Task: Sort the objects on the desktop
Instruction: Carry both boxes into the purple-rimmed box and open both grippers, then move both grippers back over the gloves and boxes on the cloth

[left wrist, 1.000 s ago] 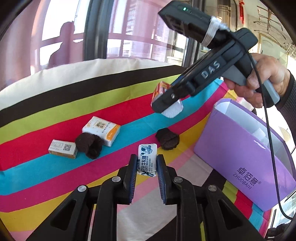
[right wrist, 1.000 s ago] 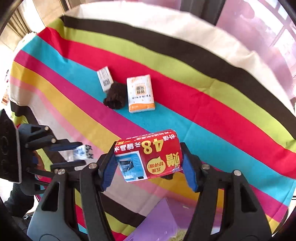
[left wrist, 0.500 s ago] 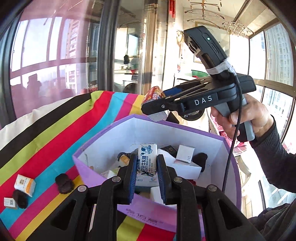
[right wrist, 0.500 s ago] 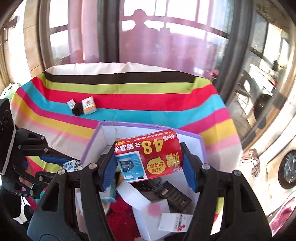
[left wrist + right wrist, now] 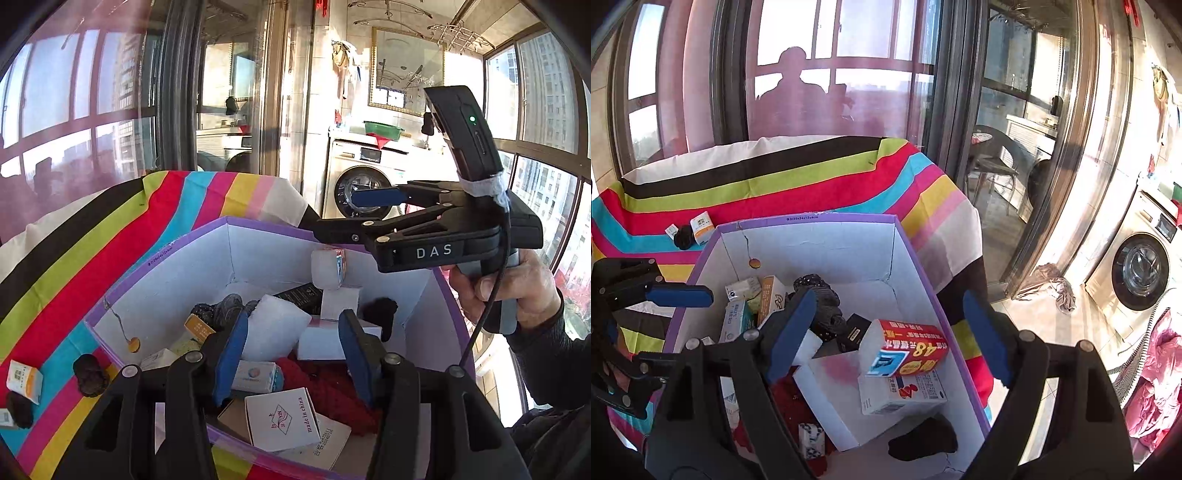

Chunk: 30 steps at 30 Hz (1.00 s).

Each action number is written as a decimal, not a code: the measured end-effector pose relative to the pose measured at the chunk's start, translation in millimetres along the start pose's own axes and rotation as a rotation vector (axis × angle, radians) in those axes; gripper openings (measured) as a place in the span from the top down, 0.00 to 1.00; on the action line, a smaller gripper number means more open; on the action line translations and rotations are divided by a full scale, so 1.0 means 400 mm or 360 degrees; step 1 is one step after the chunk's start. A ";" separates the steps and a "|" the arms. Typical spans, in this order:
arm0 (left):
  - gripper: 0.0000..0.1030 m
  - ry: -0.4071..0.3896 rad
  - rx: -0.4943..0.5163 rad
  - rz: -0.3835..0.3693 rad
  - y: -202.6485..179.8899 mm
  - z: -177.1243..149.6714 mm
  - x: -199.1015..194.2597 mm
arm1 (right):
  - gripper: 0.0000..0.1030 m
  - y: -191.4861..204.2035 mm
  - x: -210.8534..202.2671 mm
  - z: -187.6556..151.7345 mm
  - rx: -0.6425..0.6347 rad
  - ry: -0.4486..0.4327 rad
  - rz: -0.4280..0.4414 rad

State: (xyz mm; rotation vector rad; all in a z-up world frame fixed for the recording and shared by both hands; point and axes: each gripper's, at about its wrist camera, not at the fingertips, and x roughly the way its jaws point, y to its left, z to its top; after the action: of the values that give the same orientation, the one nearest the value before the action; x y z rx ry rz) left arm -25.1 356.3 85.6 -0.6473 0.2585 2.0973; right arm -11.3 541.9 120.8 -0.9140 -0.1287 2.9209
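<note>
1. Red-and-white printed carton with a yellow "48" [image 5: 905, 352] lying loose in the purple-rimmed, white-walled cardboard box [image 5: 809, 218], below and between the right gripper [image 5: 890, 332] fingers, touching neither blue pad; tilted on a white carton with red print [image 5: 901, 395].
2. Right gripper jaws opening, standing wide, nothing pressed between them; seen from the left wrist [image 5: 347, 218] poised over the box's far wall, gripped by a hand [image 5: 513, 291] in a dark sleeve.
3. Same red-and-white carton in the left wrist view [image 5: 328, 267], end-on, just under the right gripper's lower finger, apart from it.
4. Left gripper [image 5: 290, 354] jaws opening, at a middling width, no pad pressing on anything; a small white packet with blue print [image 5: 255, 376] just beside the left pad, inside the box; whether touching, cannot tell.
5. Beneath the left gripper: a white foam block [image 5: 275, 326], red knitted cloth [image 5: 325, 387], a white carton printed "made in china" [image 5: 282, 419], dark crumpled fabric [image 5: 221, 310].
6. Out on the striped multicolour tablecloth [image 5: 110, 243], left of the left gripper: a white-and-orange tissue pack [image 5: 24, 380] and two dark brown lumps [image 5: 90, 374], well apart from the box contents.
7. Beyond the right gripper: a white front-loading washing machine [image 5: 364, 184].
</note>
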 end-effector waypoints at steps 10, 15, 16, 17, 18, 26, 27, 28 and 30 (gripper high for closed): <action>0.39 -0.0017 -0.0079 0.0211 0.133 -0.023 -0.091 | 0.15 0.064 -0.005 0.028 -0.0094 -0.0045 0.0000; 0.38 -0.0018 -0.0162 0.0309 0.214 -0.061 -0.144 | 0.12 0.114 0.000 0.048 -0.0187 -0.0049 0.0001; 0.37 -0.0016 -0.0178 0.0334 0.229 -0.069 -0.153 | 0.12 0.126 0.001 0.051 -0.0207 -0.0048 0.0006; 0.36 -0.0013 -0.0192 0.0358 0.244 -0.079 -0.163 | 0.12 0.138 0.002 0.055 -0.0227 -0.0047 0.0012; 0.35 -0.0010 -0.0204 0.0379 0.259 -0.088 -0.172 | 0.12 0.149 0.003 0.059 -0.0245 -0.0046 0.0017; 0.26 0.0032 -0.0349 0.0584 0.405 -0.177 -0.258 | 0.07 0.249 0.024 0.099 -0.0432 0.0003 0.0111; 0.22 0.0050 -0.0365 0.0606 0.427 -0.190 -0.268 | 0.06 0.268 0.028 0.106 -0.0475 0.0015 0.0133; 0.20 0.0074 -0.0378 0.0636 0.446 -0.206 -0.276 | 0.05 0.288 0.033 0.113 -0.0523 0.0033 0.0153; 0.20 0.0125 -0.0402 0.0705 0.485 -0.235 -0.291 | 0.04 0.341 0.047 0.127 -0.0657 0.0069 0.0178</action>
State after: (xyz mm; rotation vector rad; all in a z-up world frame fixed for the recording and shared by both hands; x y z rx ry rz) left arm -97.1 123.8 57.7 -0.8862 0.1944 2.5583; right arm -62.5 405.4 137.6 -1.0627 -0.7219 3.0299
